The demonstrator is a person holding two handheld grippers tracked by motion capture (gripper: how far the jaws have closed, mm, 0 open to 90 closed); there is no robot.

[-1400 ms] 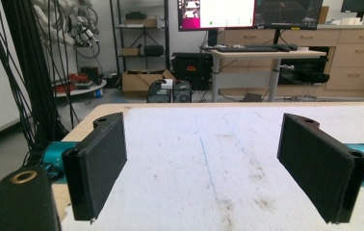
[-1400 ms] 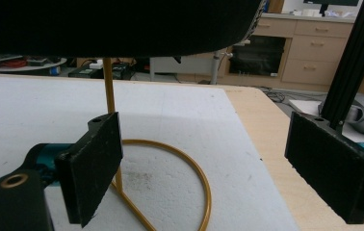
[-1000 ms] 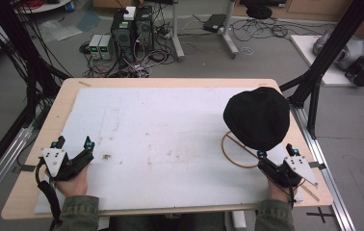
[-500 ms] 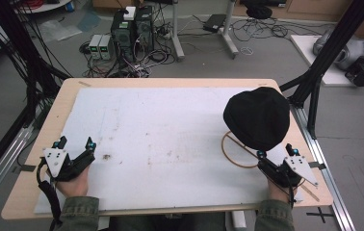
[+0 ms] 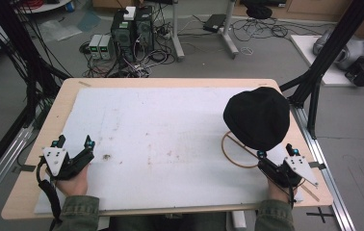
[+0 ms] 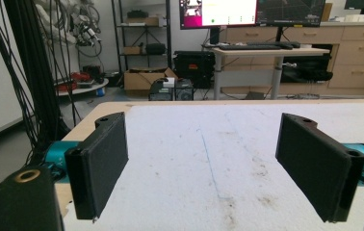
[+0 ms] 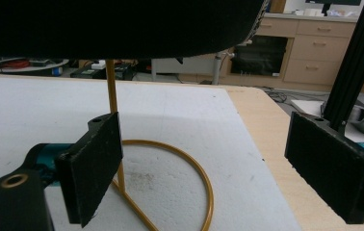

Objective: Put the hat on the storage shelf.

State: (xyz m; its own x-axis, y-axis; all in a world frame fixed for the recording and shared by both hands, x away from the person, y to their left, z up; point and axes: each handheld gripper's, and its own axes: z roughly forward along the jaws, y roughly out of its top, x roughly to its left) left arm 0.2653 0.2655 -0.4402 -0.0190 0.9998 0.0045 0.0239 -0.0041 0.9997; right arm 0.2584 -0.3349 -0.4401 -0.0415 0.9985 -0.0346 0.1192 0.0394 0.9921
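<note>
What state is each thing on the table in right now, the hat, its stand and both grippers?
Black hat: resting on top of the stand, off the table.
Gold wire stand: upright, ring base flat on the white foam board.
Left gripper: open, holding nothing, low over the board.
Right gripper: open, holding nothing, just short of the stand's base.

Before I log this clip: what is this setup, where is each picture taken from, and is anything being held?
A person at a table holds a hand-held clamp tool in each hand: the left gripper and the right gripper. One picture looks down from above; the other two come from cameras riding on each tool, looking along its black jaws. On the white board stands a thin gold wire stand with a black hat on top. Both tools are open and hold nothing; the right one points at the stand.
</note>
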